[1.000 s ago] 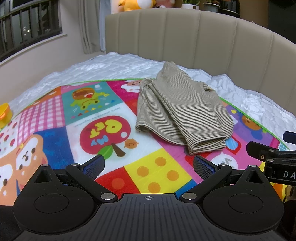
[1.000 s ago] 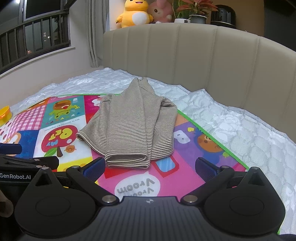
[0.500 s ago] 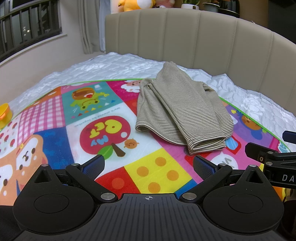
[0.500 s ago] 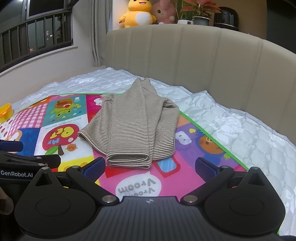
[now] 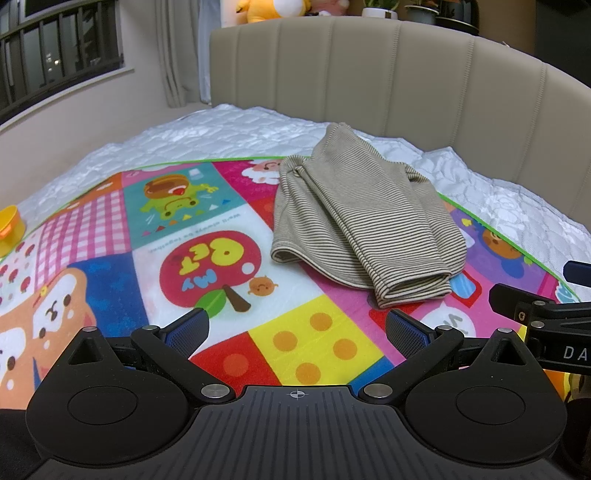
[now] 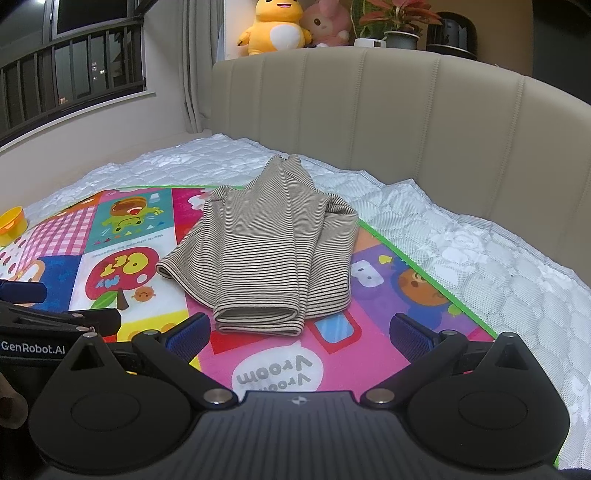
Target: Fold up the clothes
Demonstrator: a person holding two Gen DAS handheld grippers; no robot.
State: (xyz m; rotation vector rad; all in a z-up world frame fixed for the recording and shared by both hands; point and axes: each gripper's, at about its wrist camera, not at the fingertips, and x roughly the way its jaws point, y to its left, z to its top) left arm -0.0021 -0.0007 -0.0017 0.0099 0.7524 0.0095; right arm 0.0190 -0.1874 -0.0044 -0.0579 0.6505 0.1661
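Observation:
A beige striped garment (image 5: 362, 218) lies folded into a long bundle on a colourful play mat (image 5: 221, 258) on the bed. It also shows in the right wrist view (image 6: 269, 243). My left gripper (image 5: 295, 328) is open and empty, held back from the garment's near end and to its left. My right gripper (image 6: 299, 328) is open and empty, just short of the garment's near folded edge. The right gripper's side shows at the right of the left wrist view (image 5: 546, 317); the left gripper's side shows at the left of the right wrist view (image 6: 55, 321).
A padded beige headboard (image 6: 406, 122) stands behind the bed, with plush toys (image 6: 277, 26) and plants on the ledge above. An orange-yellow cup (image 5: 9, 229) sits at the mat's far left. White quilted mattress (image 6: 498, 266) surrounds the mat.
The right wrist view has risen and tilted up a little, showing more of the ledge. The left gripper has barely moved. The garment lies as before.

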